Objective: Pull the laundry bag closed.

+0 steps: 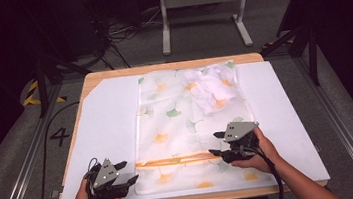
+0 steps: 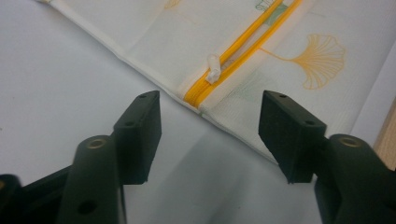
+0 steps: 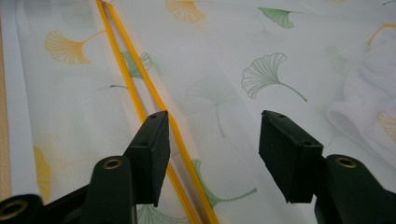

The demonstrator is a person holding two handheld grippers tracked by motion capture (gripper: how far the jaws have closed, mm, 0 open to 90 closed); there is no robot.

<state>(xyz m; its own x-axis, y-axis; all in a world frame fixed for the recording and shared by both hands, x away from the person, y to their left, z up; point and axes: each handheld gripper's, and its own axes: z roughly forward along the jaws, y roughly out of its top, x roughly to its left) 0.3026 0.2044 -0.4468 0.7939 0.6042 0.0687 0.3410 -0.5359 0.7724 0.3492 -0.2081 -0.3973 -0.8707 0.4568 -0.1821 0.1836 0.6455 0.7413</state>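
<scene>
Mesh laundry bag [image 1: 177, 124] with leaf print lies flat on the white counter [image 1: 103, 138], its yellow zipper [image 1: 171, 160] running between both grippers. Left gripper [image 1: 125, 172] waits spread just off the zipper's end; right gripper [image 1: 217, 143] hovers spread above the zipper.

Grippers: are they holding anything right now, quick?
Left gripper: jaws open, nothing held, near the zipper pull.
Right gripper: jaws open, nothing held.
</scene>
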